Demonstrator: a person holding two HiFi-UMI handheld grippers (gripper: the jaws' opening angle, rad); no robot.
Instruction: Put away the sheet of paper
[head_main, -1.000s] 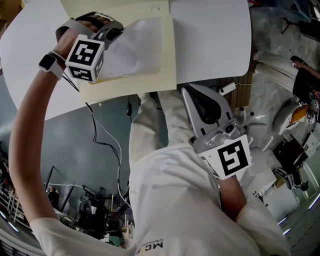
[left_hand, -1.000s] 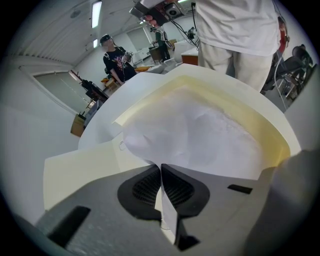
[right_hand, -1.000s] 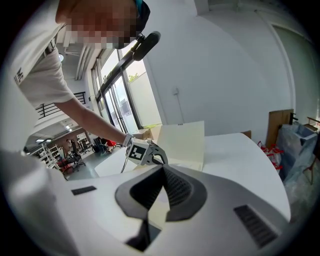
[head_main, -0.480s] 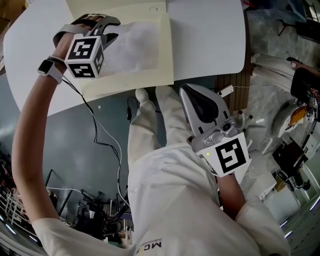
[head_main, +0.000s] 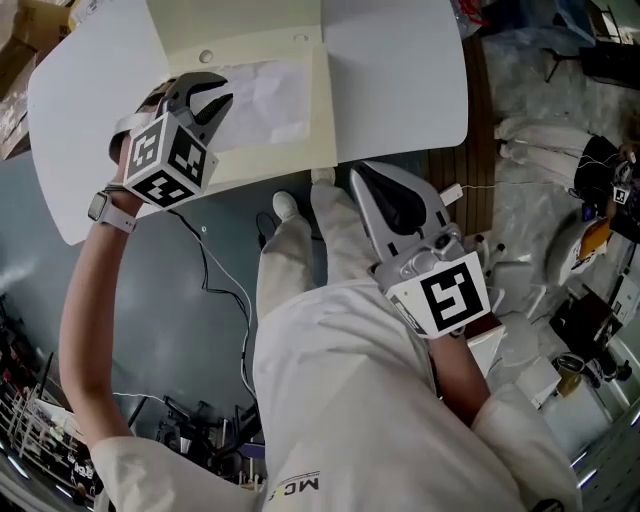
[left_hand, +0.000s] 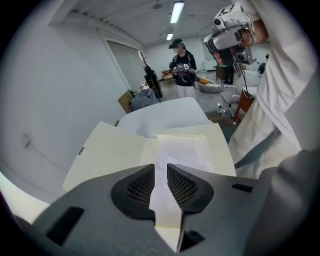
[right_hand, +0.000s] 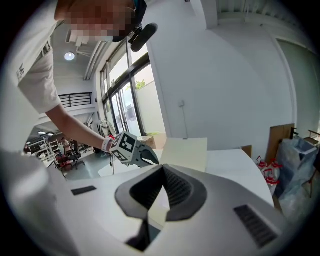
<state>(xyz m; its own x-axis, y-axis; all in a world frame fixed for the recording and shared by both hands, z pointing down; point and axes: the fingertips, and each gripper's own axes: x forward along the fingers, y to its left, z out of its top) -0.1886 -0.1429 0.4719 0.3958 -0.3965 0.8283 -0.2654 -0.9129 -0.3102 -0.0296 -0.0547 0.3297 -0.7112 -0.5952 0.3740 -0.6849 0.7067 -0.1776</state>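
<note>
Sheet of paper (head_main: 265, 95) hasn't shifted: flat on the open cream folder (head_main: 250, 40), which sits at the near edge of the white tabletop (head_main: 400, 70). Left gripper (head_main: 205, 100) has lifted off the sheet's left end and rolled. It hangs above it, jaws partly apart after just narrowing, gripping nothing. Right gripper (head_main: 362, 180) is off the tabletop's near edge by the person's body, jaws together, empty.

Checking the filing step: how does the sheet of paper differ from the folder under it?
The sheet of paper is white, the folder cream. The paper is smaller, covering part of one leaf of the folder, which lies open. Both are rectangular, on the white table.
</note>
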